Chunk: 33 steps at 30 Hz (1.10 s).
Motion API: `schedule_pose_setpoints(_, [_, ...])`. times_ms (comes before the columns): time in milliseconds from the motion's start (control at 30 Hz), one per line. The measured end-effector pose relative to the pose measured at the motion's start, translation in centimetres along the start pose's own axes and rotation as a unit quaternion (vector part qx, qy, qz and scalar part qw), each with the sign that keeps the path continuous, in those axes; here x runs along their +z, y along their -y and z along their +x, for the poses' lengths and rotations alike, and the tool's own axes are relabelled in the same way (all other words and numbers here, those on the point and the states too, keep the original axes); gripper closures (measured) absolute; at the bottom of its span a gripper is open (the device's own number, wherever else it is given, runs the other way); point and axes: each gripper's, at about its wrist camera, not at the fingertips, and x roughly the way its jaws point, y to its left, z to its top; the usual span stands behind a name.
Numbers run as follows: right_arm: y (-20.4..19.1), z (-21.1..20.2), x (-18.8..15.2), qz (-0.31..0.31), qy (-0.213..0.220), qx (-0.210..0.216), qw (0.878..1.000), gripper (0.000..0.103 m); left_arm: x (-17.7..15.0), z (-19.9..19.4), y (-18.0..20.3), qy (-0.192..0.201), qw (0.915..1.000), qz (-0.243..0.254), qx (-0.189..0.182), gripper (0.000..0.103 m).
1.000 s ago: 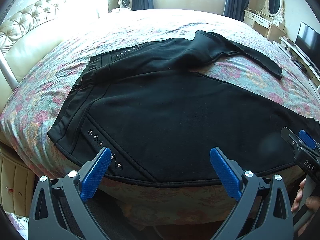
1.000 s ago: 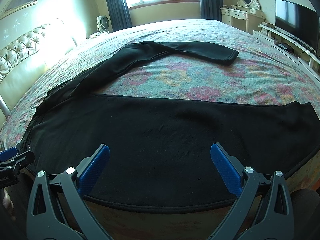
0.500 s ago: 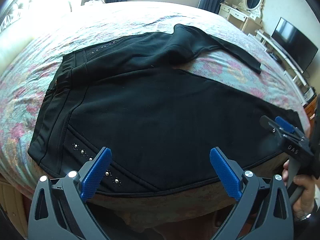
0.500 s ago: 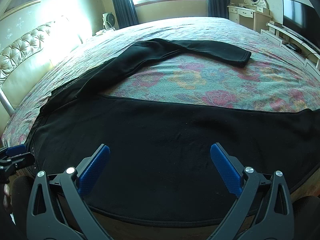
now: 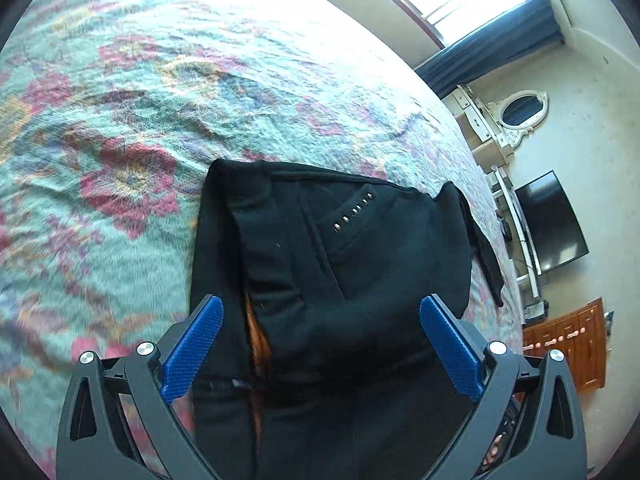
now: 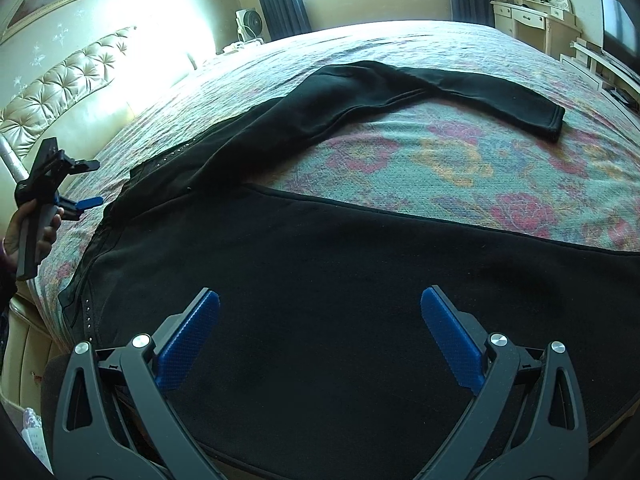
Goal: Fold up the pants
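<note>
In the left wrist view, the left hand-held gripper (image 5: 320, 334) hangs over the waist end of the black pants (image 5: 332, 248), its blue fingers (image 5: 192, 344) spread apart with nothing between them. The pants lie on the bed (image 5: 120, 120), whose cover is flowered; a short row of metal studs (image 5: 354, 212) marks the hip, and an orange lining shows at the waist opening. In the right wrist view, the right hand-held gripper (image 6: 320, 344) also stands with fingers apart, above the near leg of the pants (image 6: 340, 280), which lies flat and wide across the bed (image 6: 460, 160). The far leg bends away toward the window. At the left edge a hand (image 6: 24, 232) holds the left hand-held gripper (image 6: 86, 184) just beside the waistband.
</note>
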Motion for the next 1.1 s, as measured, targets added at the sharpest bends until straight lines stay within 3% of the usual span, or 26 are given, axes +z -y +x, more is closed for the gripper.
schedule_pose_setpoints(100, [0.2,0.6,0.2,0.0,-0.009,-0.002,1.0,0.002,2.4,2.2,-2.5,-0.007,0.9997,-0.023,-0.003,0.004])
schedule_pose_setpoints(267, [1.2,1.0,0.7,0.024,-0.014,0.003,1.0,0.002,4.7,3.6,-3.8,0.013,0.9998,-0.011,-0.011,0.004])
schedule_pose_setpoints(467, [1.9,1.9,0.9,0.057,-0.03,0.045,0.997,0.002,5.1,4.4,-3.5,0.026,0.9987,0.008,-0.044,0.004])
schedule_pose_setpoints(600, [1.8,2.5,0.7,0.051,-0.038,0.06,0.996,0.002,5.3,4.3,-4.3,0.049,0.996,-0.014,-0.073,0.007])
schedule_pose_setpoints(633, [1.8,2.5,0.9,0.048,-0.037,0.062,0.996,0.002,5.3,4.2,-4.4,0.051,0.9963,-0.015,-0.068,0.021])
schedule_pose_setpoints(667, [1.9,2.6,1.0,0.046,-0.037,0.065,0.996,0.002,5.3,4.5,-4.5,0.045,0.9977,-0.012,-0.048,0.053])
schedule_pose_setpoints(700, [2.0,2.5,1.2,0.046,-0.036,0.068,0.996,0.002,5.3,5.2,-4.9,0.035,0.9988,-0.014,-0.033,0.069])
schedule_pose_setpoints(833, [2.4,3.1,3.1,0.037,-0.037,0.083,0.995,0.002,5.1,5.2,-5.2,0.033,0.9988,-0.01,-0.036,0.069])
schedule_pose_setpoints(900, [2.4,3.6,5.1,0.024,-0.042,0.111,0.993,0.002,5.2,5.2,-4.7,0.035,0.9989,-0.004,-0.031,0.071])
schedule_pose_setpoints(1033, [1.6,5.5,11.9,-0.045,-0.041,0.171,0.983,0.002,5.1,5.0,-3.4,0.053,0.9979,0.016,-0.034,0.072])
schedule_pose_setpoints(1100, [0.0,7.3,16.4,-0.126,-0.034,0.157,0.979,0.002,5.2,6.0,-3.4,0.047,0.9986,0.021,0.014,0.074])
